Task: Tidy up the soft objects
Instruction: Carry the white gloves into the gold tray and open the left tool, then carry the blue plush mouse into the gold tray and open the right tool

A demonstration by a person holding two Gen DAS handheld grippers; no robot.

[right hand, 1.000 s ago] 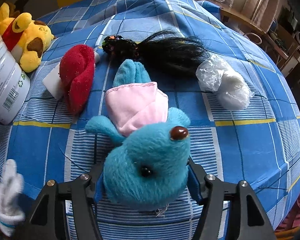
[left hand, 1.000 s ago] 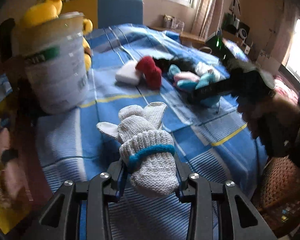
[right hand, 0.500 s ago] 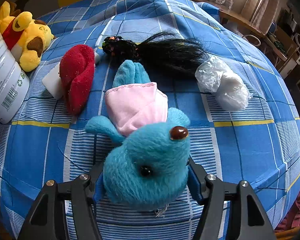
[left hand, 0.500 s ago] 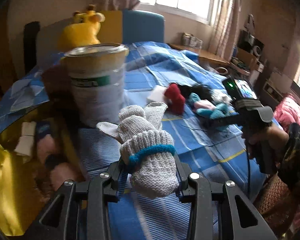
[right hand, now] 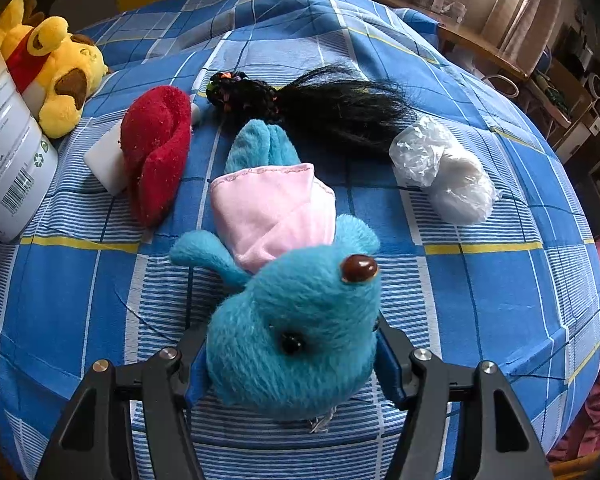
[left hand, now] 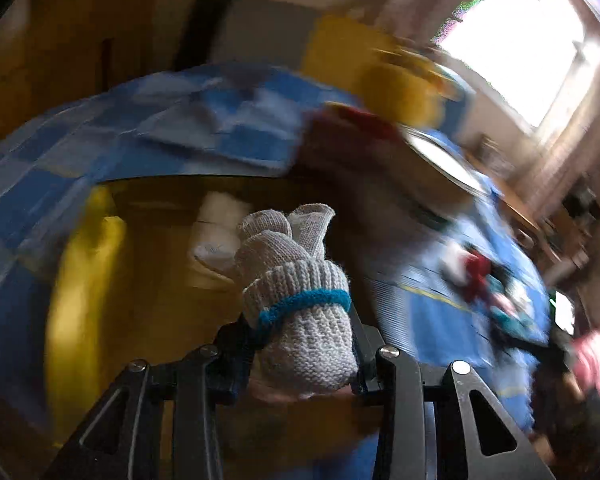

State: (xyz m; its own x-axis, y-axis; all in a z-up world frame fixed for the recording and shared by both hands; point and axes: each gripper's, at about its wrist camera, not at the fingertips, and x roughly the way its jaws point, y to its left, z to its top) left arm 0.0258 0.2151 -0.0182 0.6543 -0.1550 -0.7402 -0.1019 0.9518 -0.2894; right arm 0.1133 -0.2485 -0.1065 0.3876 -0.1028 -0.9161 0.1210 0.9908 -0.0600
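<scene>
A: Start on the left. What has the left gripper (left hand: 306, 354) got?

B: It is clamped on a rolled pair of white knitted gloves (left hand: 296, 300) with a teal band, held up off the surface. Behind them, at about ten o'clock, sits a yellow container (left hand: 84, 280) with something white (left hand: 216, 232) inside; that view is too blurred to say more.

A: And the table?

B: Covered in a blue checked cloth (right hand: 500, 280). At nine o'clock from the middle of the right wrist view stands a white tin (right hand: 8, 168), with a yellow plush toy (right hand: 56, 76) just beyond it at ten. Next comes a red fuzzy piece (right hand: 156, 152) lying over a white block (right hand: 106, 160).

A: Middle?

B: A black hairpiece (right hand: 324, 104) at twelve o'clock. Below it, the blue plush bird (right hand: 292, 320) with a pink cloth (right hand: 272, 208) on its body lies on the cloth.

A: The right gripper (right hand: 292, 364)?

B: Its fingers press both sides of the bird's head, grasping it. At two o'clock lies a white bundle in clear plastic (right hand: 448, 172), apart from the bird.
</scene>
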